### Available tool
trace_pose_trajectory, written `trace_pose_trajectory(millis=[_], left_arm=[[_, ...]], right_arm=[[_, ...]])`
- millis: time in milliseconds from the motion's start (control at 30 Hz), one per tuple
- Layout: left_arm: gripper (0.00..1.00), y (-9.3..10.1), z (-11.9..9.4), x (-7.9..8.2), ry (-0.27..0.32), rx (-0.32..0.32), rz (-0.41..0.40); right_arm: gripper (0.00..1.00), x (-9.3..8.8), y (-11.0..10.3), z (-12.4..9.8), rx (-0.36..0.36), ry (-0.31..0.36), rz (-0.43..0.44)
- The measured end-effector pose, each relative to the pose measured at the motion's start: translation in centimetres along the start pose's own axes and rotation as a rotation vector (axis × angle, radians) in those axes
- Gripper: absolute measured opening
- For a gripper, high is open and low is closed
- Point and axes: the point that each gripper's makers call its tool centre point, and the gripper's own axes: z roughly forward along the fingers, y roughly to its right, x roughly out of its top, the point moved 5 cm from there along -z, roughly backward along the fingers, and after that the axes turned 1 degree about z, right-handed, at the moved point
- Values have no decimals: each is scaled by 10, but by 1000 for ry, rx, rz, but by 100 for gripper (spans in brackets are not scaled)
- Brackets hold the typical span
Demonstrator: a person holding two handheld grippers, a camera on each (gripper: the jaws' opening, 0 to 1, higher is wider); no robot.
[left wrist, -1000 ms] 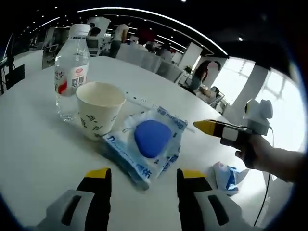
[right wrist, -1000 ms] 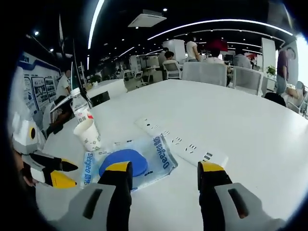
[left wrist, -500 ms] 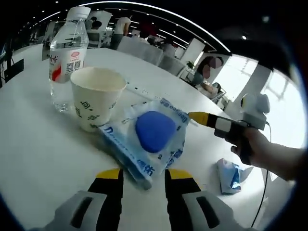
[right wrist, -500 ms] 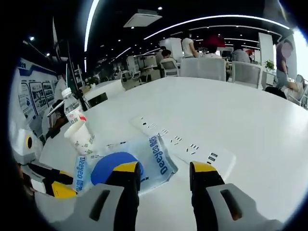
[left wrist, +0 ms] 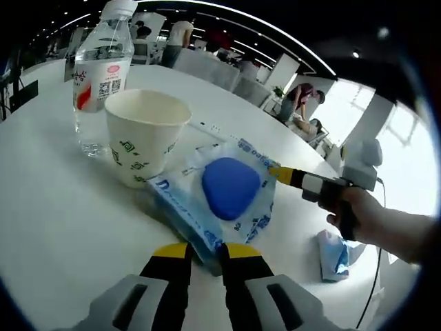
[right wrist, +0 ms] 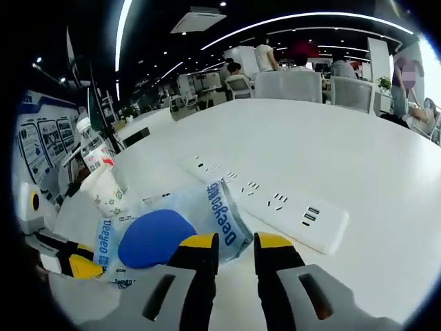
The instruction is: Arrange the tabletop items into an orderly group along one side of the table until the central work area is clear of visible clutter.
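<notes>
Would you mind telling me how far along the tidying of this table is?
Early, it seems. Done: bottle and cup stand side by side. In hand: the packet has a corner between the left gripper's nearly closed jaws, and the right gripper brackets its other edge; I cannot confirm a firm grip. Left: the power strip and crumpled wrapper lie apart on the table.

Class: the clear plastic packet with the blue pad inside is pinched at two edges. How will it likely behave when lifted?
The packet is thin, wrinkled film, so it will probably sag and flop between the left gripper and the right gripper. It looks light, with just one flat blue pad inside. The glossy film may slip from a shallow edge pinch.
</notes>
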Motion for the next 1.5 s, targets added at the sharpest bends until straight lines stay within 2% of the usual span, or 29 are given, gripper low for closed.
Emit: trace_pose_trajectory(millis=[200, 300, 533, 733, 967, 1500], left_arm=[[12, -1, 1, -1, -1, 10, 12], [8, 1, 3, -3, -6, 7, -17], [1, 4, 2, 0, 4, 7, 13], [0, 4, 2, 0, 3, 2, 1], [0, 14, -4, -2, 11, -15, 11], [0, 25, -20, 14, 27, -72, 85]], right_arm=[[5, -1, 1, -2, 1, -6, -6], [0, -1, -2, -1, 12, -11, -17], [0, -1, -4, -5, 23, -16, -41], [0, 1, -3, -10, 20, -9, -54], [0, 8, -2, -20, 8, 8, -67], [0, 21, -1, -64, -45, 51, -71]])
